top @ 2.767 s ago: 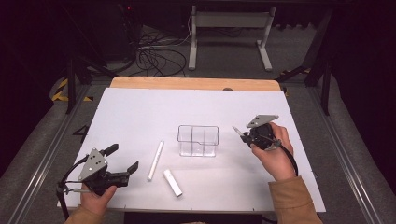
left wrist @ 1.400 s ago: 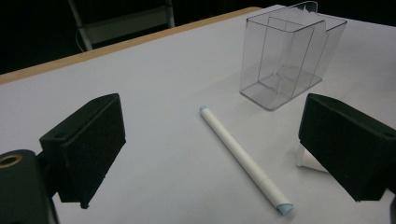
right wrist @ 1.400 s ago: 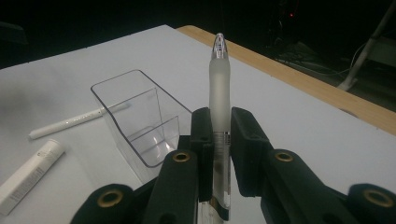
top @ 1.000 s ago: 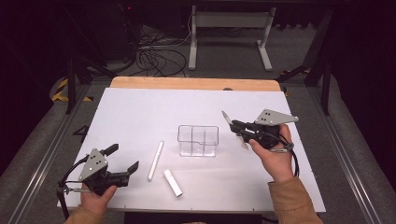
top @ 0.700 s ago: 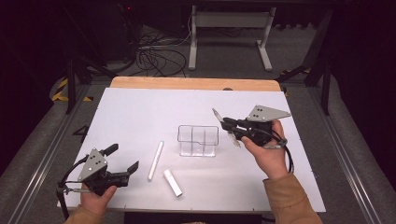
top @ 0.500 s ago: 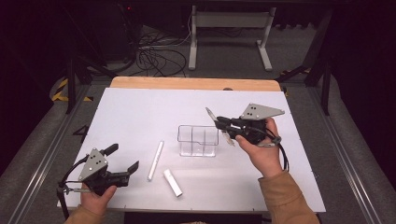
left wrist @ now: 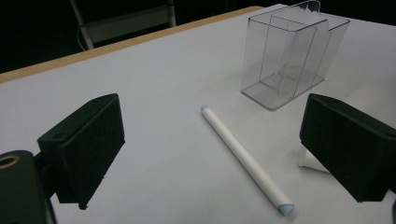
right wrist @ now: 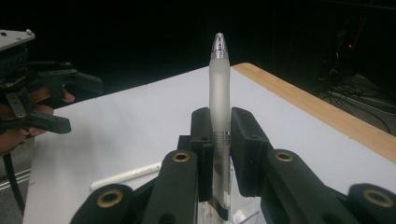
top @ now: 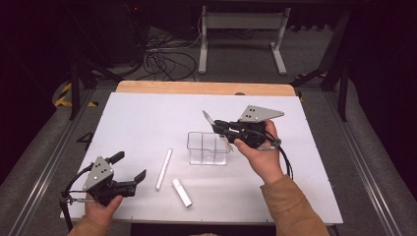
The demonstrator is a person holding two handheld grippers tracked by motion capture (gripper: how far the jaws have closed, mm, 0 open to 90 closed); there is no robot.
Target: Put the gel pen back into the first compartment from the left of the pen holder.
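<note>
high view, change: the right claw [top: 212, 124], clamped on a pen [top: 208, 119], has come from the right side of the bench [top: 147, 113] toward the frame's middle and now hangs over the far right edge of the clear box [top: 208, 147], which suggests the pen is about to be dropped in
high view, pen: above the box, not yet inside, tip aimed at the upper left of the frame
high view, left claw [top: 132, 168]: lower left of the frame, jaws wide and empty, no change from before
high view, bench items: a long white pen [top: 164, 168] left of the box, a short white tube [top: 181, 192] below it, both lying flat
left gripper view: jaws wide apart, the white pen [left wrist: 246, 158] lying between them with pale blue ends, the box [left wrist: 292, 51] at upper right, two compartments, empty
right gripper view: jaws pinch the pen [right wrist: 220, 98] at its clear lower barrel; frosted body, silvery tip pointing up the frame; the left claw [right wrist: 51, 100] at the left edge
</note>
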